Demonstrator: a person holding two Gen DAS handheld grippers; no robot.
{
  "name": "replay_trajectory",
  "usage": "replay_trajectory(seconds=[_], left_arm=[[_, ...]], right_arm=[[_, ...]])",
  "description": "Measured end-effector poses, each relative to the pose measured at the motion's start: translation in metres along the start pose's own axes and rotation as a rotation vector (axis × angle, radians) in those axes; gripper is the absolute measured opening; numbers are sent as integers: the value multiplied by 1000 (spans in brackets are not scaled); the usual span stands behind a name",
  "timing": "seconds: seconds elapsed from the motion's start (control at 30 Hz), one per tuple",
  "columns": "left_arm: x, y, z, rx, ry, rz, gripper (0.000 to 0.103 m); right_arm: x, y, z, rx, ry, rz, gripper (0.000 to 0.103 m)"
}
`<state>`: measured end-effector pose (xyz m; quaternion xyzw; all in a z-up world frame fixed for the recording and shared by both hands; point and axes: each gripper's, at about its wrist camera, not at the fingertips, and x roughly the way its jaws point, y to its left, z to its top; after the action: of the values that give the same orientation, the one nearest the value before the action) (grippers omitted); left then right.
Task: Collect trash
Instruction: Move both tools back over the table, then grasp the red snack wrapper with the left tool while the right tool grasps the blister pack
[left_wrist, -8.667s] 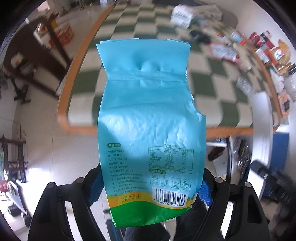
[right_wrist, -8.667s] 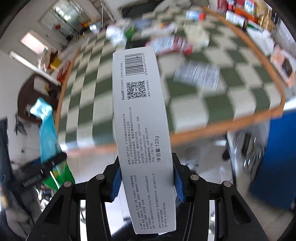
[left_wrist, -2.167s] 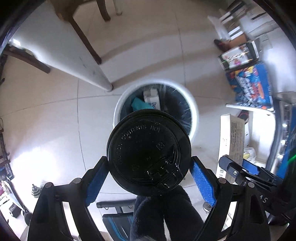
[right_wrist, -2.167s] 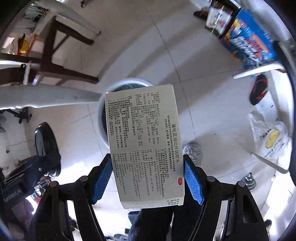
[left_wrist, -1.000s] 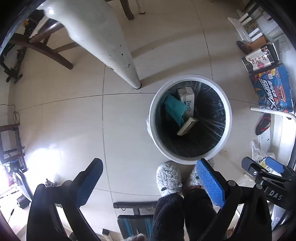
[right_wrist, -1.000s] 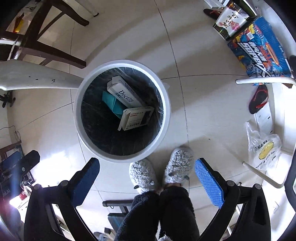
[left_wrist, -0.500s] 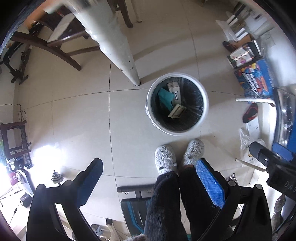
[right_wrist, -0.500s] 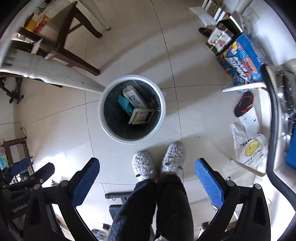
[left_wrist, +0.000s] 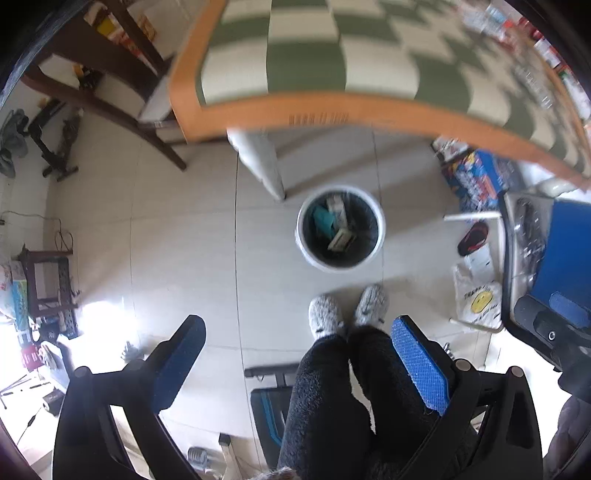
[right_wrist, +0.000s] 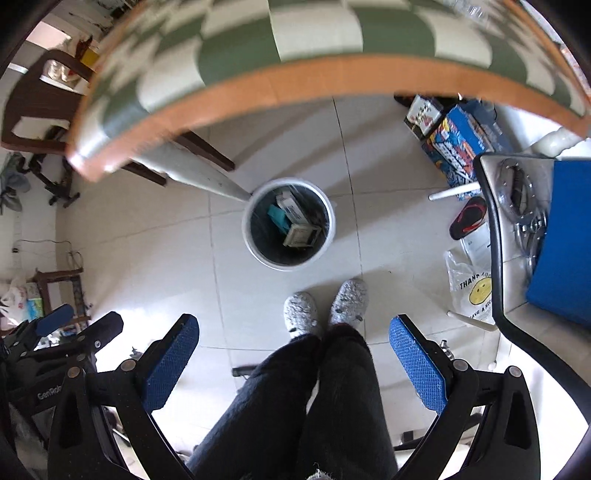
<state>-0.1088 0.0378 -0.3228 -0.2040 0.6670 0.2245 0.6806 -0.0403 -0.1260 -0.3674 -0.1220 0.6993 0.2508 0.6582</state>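
**Both grippers empty above the bin**

The left gripper (left_wrist: 297, 363) and right gripper (right_wrist: 293, 360) hang with fingers spread wide, holding nothing. Below, on the tiled floor (right_wrist: 147, 251), stands a white bin (right_wrist: 255, 243) beside a surface leg (right_wrist: 207, 177); boxes (right_wrist: 295, 218) and a teal bag (right_wrist: 277, 218) lie inside it. The checkered surface (right_wrist: 258, 40) with its orange edge fills the top. Grey slippers (right_wrist: 325, 306) stand near the bin.

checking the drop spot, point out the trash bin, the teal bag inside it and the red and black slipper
trash bin (right_wrist: 255, 246), right wrist view, white rim on its left side
teal bag (right_wrist: 277, 218), right wrist view, middle of the bag
red and black slipper (right_wrist: 468, 218), right wrist view, middle of the sole
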Motion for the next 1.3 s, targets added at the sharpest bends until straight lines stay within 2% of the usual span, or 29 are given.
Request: replay_trajectory(seconds=[0.17,0.3,0.43,0.57,0.67,0.7,0.73,0.83,0.87,1.0,1.07,1.13,1.23,1.27,1.3], left_arm=[[-46,-19,29,12,-114,-1,103],[-73,-47,65,37,-184,2,103],[-91,-89,112,84,-226,25,103],[-89,-138,163,100,-238,36,103],[-74,-170,204,126,-246,127,103],[-67,-179,216,139,-243,161,103],[-58,-189,229,158,-240,206,103],[-33,-207,259,213,-214,324,103],[-26,-209,266,222,-205,355,103],[-3,-214,290,227,-162,429,103],[2,-216,297,229,-142,427,103],[5,-221,304,252,-137,429,103],[9,-240,316,362,-154,434,103],[8,-248,320,410,-168,429,103],[8,-256,324,464,-183,429,103]], right_arm=[[-66,0,15,31,-96,51,103],[-115,-19,45,78,-183,80,103],[-145,-55,82,124,-236,77,103],[-159,-118,140,192,-266,53,103],[-145,-156,190,177,-227,43,103],[-134,-169,219,137,-197,28,103],[-128,-170,232,105,-180,12,103],[-85,-171,301,-81,-83,-67,103],[-76,-169,310,-113,-61,-79,103],[-17,-157,364,-289,49,-161,103],[6,-149,378,-375,103,-190,103],[9,-146,382,-403,102,-183,102],[6,-143,379,-451,82,-181,95],[4,-143,377,-462,69,-178,86],[0,-143,375,-467,53,-175,72]])
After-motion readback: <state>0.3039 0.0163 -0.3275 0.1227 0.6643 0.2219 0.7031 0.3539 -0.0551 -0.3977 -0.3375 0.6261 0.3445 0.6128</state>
